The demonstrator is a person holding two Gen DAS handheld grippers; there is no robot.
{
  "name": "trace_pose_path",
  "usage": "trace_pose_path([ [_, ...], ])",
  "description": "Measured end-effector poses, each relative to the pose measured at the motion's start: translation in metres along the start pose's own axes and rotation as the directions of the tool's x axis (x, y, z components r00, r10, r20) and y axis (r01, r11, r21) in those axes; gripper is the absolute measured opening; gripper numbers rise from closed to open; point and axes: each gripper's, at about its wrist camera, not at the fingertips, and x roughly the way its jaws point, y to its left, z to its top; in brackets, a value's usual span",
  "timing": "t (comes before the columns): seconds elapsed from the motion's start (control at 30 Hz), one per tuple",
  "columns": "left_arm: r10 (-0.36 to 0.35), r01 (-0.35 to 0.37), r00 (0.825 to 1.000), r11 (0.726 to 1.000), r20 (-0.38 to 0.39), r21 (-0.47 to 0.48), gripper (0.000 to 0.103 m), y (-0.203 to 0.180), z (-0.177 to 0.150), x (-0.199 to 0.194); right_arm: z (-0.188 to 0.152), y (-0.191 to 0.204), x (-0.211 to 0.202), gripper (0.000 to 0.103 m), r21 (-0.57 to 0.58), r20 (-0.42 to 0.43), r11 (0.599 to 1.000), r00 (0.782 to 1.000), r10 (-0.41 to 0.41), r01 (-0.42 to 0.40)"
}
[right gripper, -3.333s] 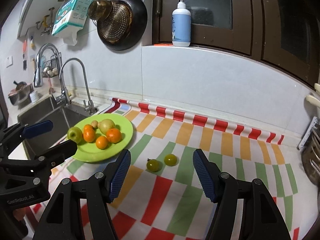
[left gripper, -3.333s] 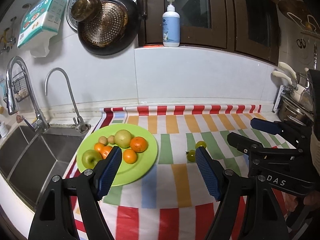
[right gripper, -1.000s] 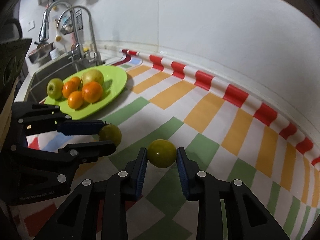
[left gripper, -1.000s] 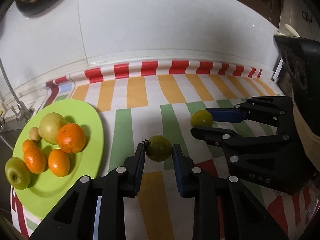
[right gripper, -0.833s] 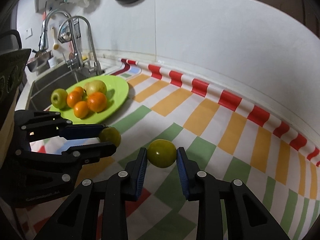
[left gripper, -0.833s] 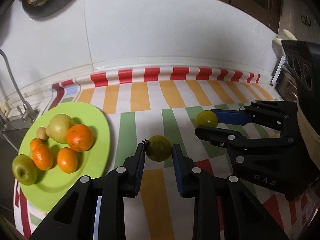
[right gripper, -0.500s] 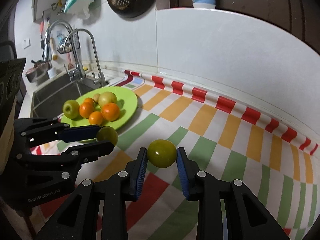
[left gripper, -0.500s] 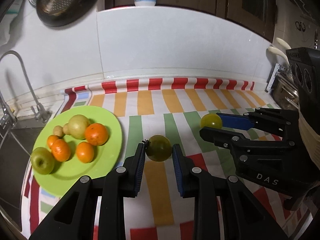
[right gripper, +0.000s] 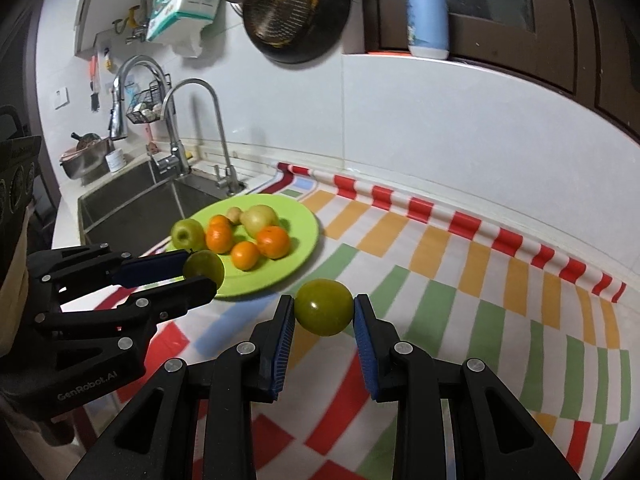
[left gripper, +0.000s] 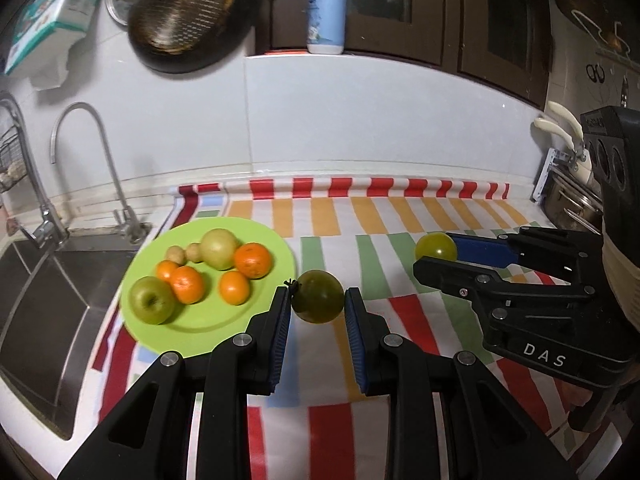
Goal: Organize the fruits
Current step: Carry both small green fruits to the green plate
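Note:
My left gripper (left gripper: 317,297) is shut on a dark green fruit with a stalk (left gripper: 318,296), held above the striped cloth just right of the green plate (left gripper: 192,320). My right gripper (right gripper: 324,312) is shut on a yellow-green fruit (right gripper: 324,312), held above the cloth right of the plate (right gripper: 298,248). The plate holds several oranges (left gripper: 253,260), a green apple (left gripper: 152,300), a pear (left gripper: 218,243) and two small brown fruits. The right gripper with its fruit (left gripper: 436,246) shows in the left wrist view; the left gripper with its fruit (right gripper: 203,266) shows in the right wrist view.
A steel sink (left gripper: 36,300) with two taps (left gripper: 100,148) lies left of the plate. A pan and strainers (left gripper: 188,20) hang on the wall, a soap bottle (left gripper: 326,12) stands on the ledge. A dish rack with pots (left gripper: 568,200) is at the right.
Both grippers closed on the two green fruits on the cloth, then lifted them and drew back. The plate now sits nearer the left gripper's fingers in view.

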Motion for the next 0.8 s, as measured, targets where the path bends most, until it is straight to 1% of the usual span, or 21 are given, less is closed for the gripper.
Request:
trace_pose_path([
  [0.23,0.035,-0.035,0.999,0.999,0.012,-0.012,0.028,0.026,-0.004,-0.018,0.008,0.031,0.002,0.031,-0.036,0.013,0.999,1.000,0.029,-0.028],
  [0.43,0.063,-0.063,0.998,0.998,0.010,-0.008,0.028,0.048,-0.005,-0.022,0.017,0.053,0.014,0.031,-0.061,0.020,0.997,0.998,0.057,-0.056],
  [0.57,0.075,-0.075,0.997,0.997,0.000,-0.010,0.028,0.063,-0.005,-0.018,0.024,0.064,0.027,0.031,-0.075,0.015,0.994,0.997,0.077,-0.076],
  [0.8,0.079,-0.080,0.996,0.996,-0.037,-0.030,0.028,0.088,-0.007,0.004,0.033,0.074,0.062,0.031,-0.086,-0.020,0.990,0.993,0.112,-0.114],
])
